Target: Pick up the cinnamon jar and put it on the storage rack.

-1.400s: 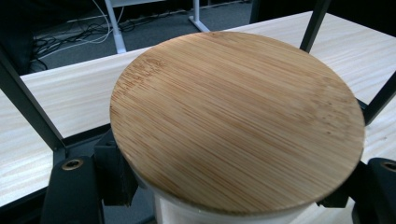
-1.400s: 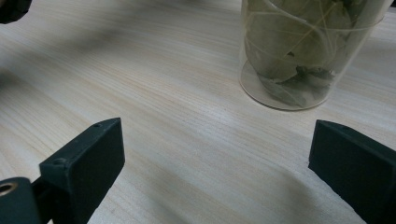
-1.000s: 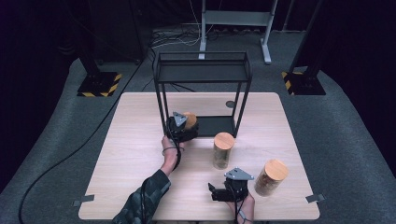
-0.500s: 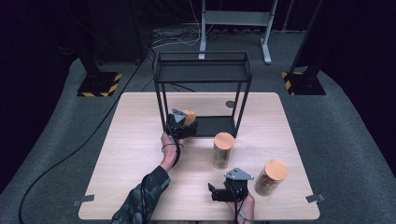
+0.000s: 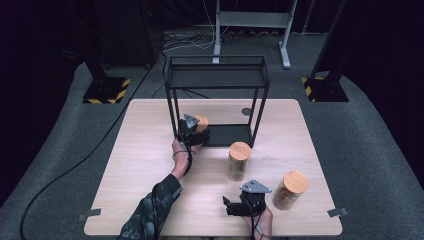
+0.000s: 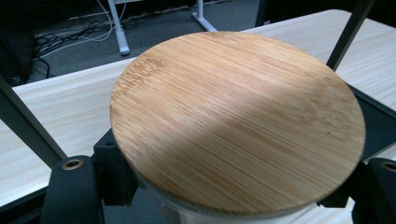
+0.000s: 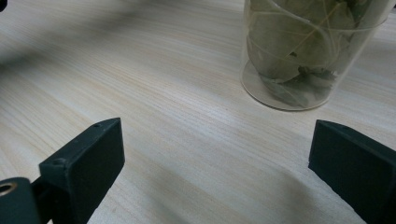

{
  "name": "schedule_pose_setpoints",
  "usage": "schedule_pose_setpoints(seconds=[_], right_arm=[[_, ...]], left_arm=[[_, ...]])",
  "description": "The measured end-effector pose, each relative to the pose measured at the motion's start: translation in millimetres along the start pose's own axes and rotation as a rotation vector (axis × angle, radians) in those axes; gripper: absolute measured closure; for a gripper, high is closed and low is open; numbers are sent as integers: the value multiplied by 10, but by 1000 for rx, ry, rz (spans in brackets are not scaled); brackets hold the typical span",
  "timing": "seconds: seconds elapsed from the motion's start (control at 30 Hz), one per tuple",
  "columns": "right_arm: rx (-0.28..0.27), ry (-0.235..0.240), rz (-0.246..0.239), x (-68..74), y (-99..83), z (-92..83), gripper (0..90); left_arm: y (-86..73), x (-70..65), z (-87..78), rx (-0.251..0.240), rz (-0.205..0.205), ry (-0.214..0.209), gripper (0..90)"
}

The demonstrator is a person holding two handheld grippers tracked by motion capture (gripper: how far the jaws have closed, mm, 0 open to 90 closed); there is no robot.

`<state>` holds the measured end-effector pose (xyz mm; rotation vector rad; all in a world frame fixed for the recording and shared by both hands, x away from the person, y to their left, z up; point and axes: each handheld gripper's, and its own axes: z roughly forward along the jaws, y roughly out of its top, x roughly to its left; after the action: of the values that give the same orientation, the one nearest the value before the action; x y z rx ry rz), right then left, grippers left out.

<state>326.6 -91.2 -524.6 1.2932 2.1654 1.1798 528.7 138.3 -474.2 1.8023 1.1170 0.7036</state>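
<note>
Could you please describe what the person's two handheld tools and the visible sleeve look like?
Both tools are black. The left tool and the right tool each carry a grey three-cornered plate on top. In the right gripper view the jaws are blocky, matt black slabs with small screw holes. A black cable runs from the left tool back along the forearm. The left sleeve is dark with a mottled, camouflage-like pattern.
</note>
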Motion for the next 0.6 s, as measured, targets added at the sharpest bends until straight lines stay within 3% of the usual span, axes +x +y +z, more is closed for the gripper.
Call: schedule_pose_setpoints(seconds=[0.6], right_arm=[[-1,-1,0,1,-1,-1,27]], left_arm=[[-29,70,123,-1,-5,-18,250]])
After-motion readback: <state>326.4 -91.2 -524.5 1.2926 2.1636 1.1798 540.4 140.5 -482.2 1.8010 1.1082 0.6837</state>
